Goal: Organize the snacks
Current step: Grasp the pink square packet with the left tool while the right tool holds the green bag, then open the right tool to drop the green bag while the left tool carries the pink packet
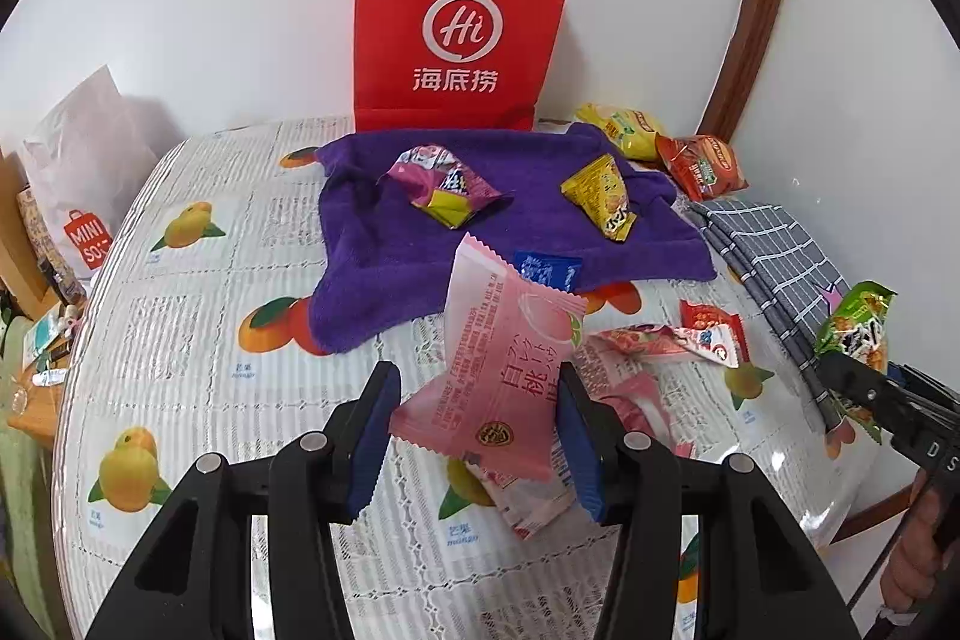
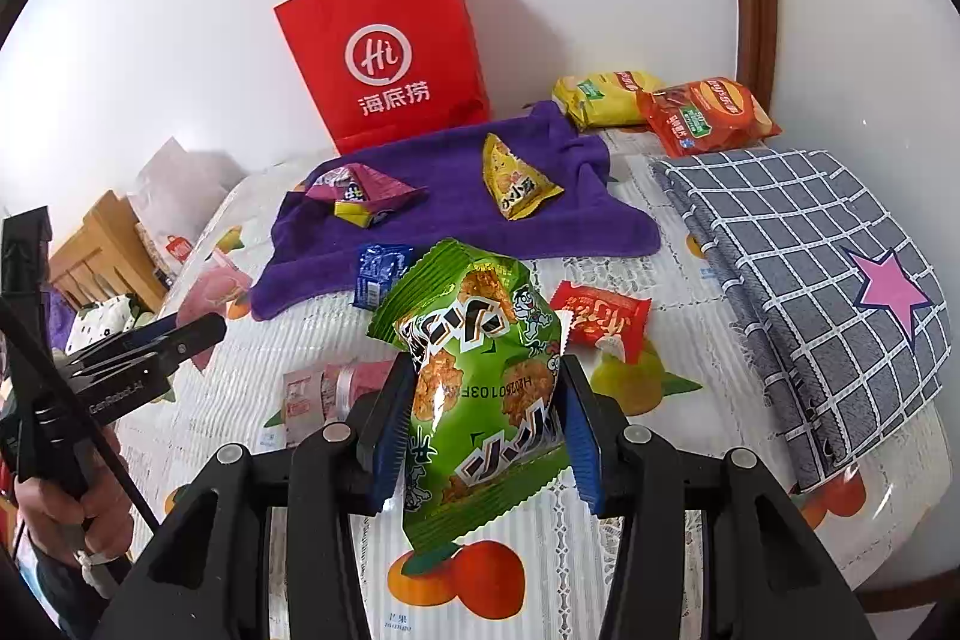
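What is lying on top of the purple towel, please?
On the purple towel lie a pink-purple snack packet and a yellow snack packet. Whatever lies beneath the towel is covered.

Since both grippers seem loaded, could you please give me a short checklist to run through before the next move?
1. Left gripper holds the pink peach-print snack packet: ok.
2. Right gripper holds the green crinkled snack bag: ok.
3. Both packets lifted off the fruit-print tablecloth: ok.
4. Purple towel has bare room for more snacks: ok.
5. Red paper carrier bag upright: ok; open at top: cannot tell.
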Tool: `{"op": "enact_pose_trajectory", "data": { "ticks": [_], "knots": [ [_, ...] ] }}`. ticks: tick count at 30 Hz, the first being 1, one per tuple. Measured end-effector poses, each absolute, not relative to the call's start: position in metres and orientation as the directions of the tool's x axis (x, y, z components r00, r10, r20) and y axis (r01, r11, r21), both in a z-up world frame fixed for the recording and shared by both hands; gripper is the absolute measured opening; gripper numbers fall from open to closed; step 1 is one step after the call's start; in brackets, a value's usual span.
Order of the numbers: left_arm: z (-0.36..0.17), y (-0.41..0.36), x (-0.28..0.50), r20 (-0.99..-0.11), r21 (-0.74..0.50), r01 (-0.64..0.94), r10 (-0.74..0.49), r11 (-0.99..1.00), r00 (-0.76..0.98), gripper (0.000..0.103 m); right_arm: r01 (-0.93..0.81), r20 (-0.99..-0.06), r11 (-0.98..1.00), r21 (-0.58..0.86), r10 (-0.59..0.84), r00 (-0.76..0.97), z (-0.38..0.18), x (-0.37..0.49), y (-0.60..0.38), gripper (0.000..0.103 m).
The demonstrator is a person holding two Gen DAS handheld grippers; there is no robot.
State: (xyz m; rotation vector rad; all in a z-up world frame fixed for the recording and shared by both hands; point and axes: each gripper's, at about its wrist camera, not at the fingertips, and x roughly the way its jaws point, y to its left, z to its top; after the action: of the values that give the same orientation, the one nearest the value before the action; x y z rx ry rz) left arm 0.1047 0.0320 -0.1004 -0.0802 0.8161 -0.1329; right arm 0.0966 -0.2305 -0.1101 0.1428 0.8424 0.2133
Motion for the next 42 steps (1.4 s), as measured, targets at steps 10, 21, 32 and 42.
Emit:
{"op": "enact_pose_trajectory", "data": {
  "ticks": [10, 21, 32, 42],
  "knots": [
    [-0.091, 0.029, 0.124, -0.719, -0.128, 0.1, -0.162, 0.987, 0.676, 0.049, -0.109, -0.728, 0.972, 0.209, 0.229, 0.646, -0.1, 0.119, -0.23, 0.046],
    [-0.087, 0.031, 0.149, -0.727, -0.115, 0.103, -0.154, 0.988, 0.67, 0.049, -0.12, -0.732, 0.972, 0.203, 0.232, 0.641, -0.091, 0.147, -0.218, 0.046],
    [-0.084, 0.037, 0.178, -0.729, -0.121, 0.095, -0.153, 0.988, 0.667, 0.049, -0.135, -0.723, 0.972, 0.192, 0.234, 0.65, -0.081, 0.181, -0.209, 0.046],
    [-0.089, 0.043, 0.194, -0.734, -0.136, 0.091, -0.162, 0.987, 0.66, 0.049, -0.163, -0.764, 0.976, 0.144, 0.215, 0.608, -0.1, 0.199, -0.202, 0.034]
  ]
}}
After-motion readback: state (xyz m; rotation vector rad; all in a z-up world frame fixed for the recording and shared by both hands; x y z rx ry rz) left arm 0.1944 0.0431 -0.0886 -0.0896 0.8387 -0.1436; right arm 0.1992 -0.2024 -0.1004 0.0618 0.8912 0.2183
